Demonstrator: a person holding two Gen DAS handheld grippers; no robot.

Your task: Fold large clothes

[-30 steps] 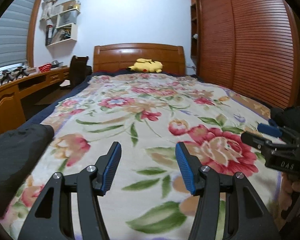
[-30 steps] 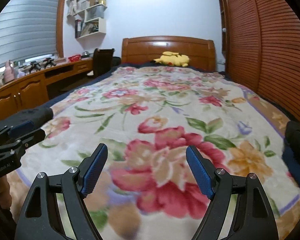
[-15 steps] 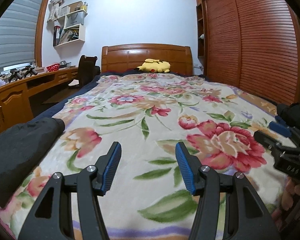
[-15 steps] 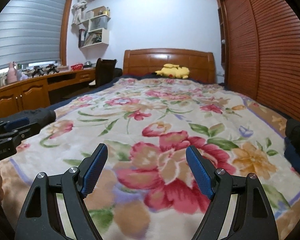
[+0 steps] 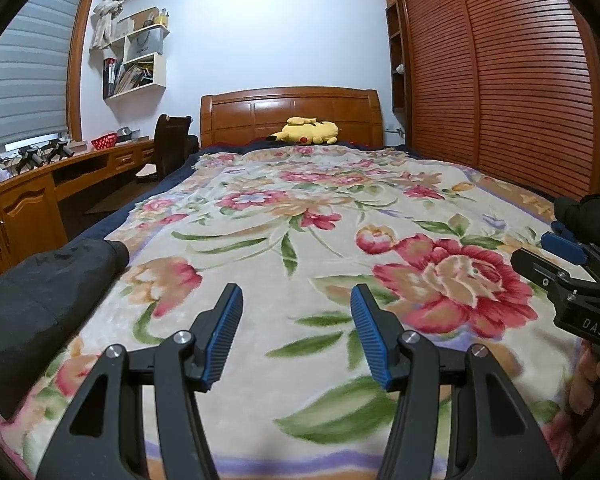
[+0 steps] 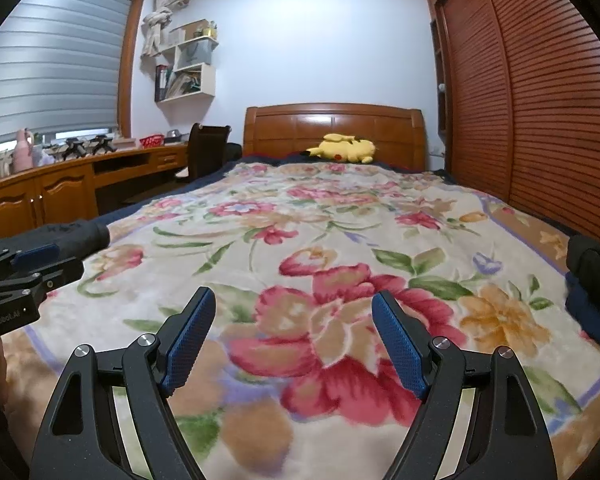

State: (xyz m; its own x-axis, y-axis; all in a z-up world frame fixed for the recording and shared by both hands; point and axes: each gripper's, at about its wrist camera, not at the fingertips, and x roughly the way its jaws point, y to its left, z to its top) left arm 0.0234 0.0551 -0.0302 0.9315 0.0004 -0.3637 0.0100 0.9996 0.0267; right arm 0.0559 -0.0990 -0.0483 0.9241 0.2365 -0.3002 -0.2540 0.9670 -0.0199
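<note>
1. While both grippers hover low over the near end of the bed (image 5: pixel 500 196), the view has tilted up since a second ago, and more of the blanket's (image 5: pixel 300 240) near edge shows.
2. Left gripper (image 5: pixel 296 320) is spread, nothing between its pads; right gripper (image 6: pixel 294 328) is spread wider, also empty.
3. Neither has closed on cloth, so folding looks not yet begun.
4. A black garment (image 5: pixel 40 292), probably the task's thing, lies at the near left edge of the bed; another dark piece (image 6: pixel 592 256) sits at the near right edge.
5. Both dark pieces are cut off by the frame, so I cannot tell whether they are one garment, nor its shape.
6. A yellow plush (image 5: pixel 306 131) lies far off by the headboard.
</note>
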